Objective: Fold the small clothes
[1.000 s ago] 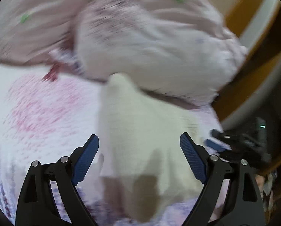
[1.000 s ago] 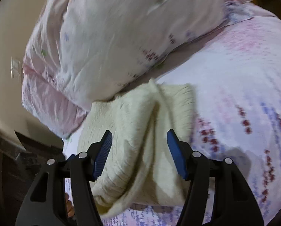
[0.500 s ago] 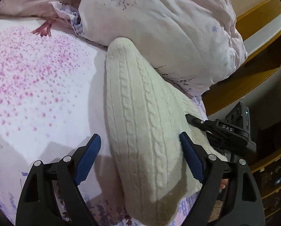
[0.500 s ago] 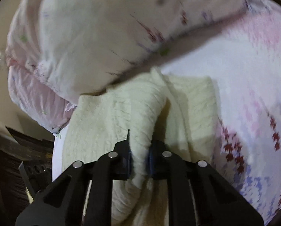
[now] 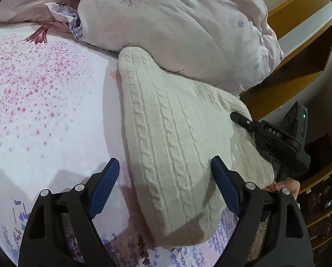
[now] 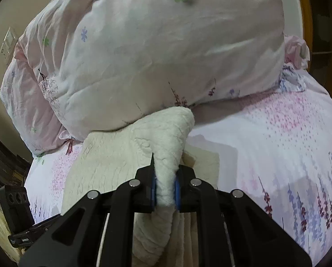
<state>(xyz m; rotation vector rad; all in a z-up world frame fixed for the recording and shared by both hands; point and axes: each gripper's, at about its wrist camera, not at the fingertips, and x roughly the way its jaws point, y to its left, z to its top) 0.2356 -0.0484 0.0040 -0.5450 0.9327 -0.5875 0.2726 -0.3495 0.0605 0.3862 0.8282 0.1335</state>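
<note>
A cream cable-knit sweater [image 5: 172, 146] lies folded on the flowered bedsheet [image 5: 43, 111], its far end against a pink quilt. My left gripper [image 5: 164, 189] is open, its blue pads on either side of the sweater's near end, not gripping. My right gripper [image 6: 164, 190] is shut on a raised fold of the sweater [image 6: 166, 142], lifting it off the layer below. The right gripper also shows in the left wrist view [image 5: 266, 133] at the sweater's right edge.
A bulky pink flowered quilt [image 6: 154, 55] is piled right behind the sweater. A wooden bed frame and shelves [image 5: 299, 51] stand to the right in the left wrist view. The left gripper's body [image 6: 16, 213] shows at lower left in the right wrist view.
My right gripper closed on a fold of the sweater and raised it. My left gripper stayed open and the sweater drew nearer between its fingers.
</note>
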